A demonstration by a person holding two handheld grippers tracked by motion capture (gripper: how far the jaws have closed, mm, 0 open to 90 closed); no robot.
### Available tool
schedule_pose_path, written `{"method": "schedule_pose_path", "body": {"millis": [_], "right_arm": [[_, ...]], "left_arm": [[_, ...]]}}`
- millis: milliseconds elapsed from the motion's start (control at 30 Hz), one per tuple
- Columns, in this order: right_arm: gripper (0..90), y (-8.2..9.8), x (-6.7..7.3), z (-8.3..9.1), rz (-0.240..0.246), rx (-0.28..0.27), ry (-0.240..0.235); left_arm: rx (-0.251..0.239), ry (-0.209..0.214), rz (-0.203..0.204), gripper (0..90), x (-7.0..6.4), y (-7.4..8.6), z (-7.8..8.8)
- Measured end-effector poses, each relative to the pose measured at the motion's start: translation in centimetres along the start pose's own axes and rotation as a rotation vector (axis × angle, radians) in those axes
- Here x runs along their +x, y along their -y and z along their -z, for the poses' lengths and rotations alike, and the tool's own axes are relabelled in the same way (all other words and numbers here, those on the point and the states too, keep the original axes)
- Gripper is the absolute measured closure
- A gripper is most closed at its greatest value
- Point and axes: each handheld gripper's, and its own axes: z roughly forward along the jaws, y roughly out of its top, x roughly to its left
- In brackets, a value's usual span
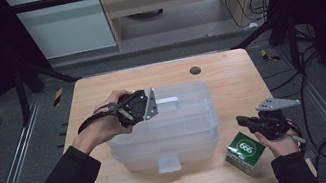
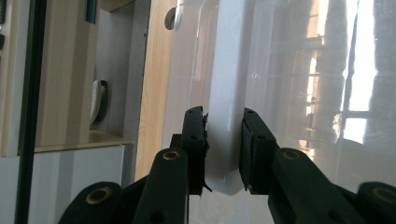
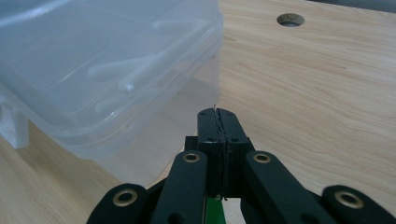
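Observation:
A clear plastic storage box with its lid on stands mid-table. My left gripper reaches over the lid from the left and is shut on the lid's white handle, its pads pressed against both sides of the bar. The box's corner lies close ahead of my right gripper, which is shut with nothing between its jaws. That right gripper hovers at the box's right, just above a green carton near the table's front edge.
The wooden table has a round cable hole at the back. A white latch juts from the box's front. Metal rails and cables run along the floor on both sides.

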Motion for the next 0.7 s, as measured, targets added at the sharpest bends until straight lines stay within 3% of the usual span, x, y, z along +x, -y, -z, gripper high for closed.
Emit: {"method": "schedule_pose_path", "body": {"millis": [200, 700], "right_arm": [[89.6, -0.3, 0.9, -0.3, 0.012, -0.003, -0.039], [90.0, -0.2, 1.6, -0.8, 0.000, -0.006, -0.110]], "left_arm": [[0.010, -0.021, -0.004, 73.1, 0.5, -0.1, 0.1], [-0.027, -0.079, 0.089, 70.8, 2.5, 0.4, -0.4]]}}
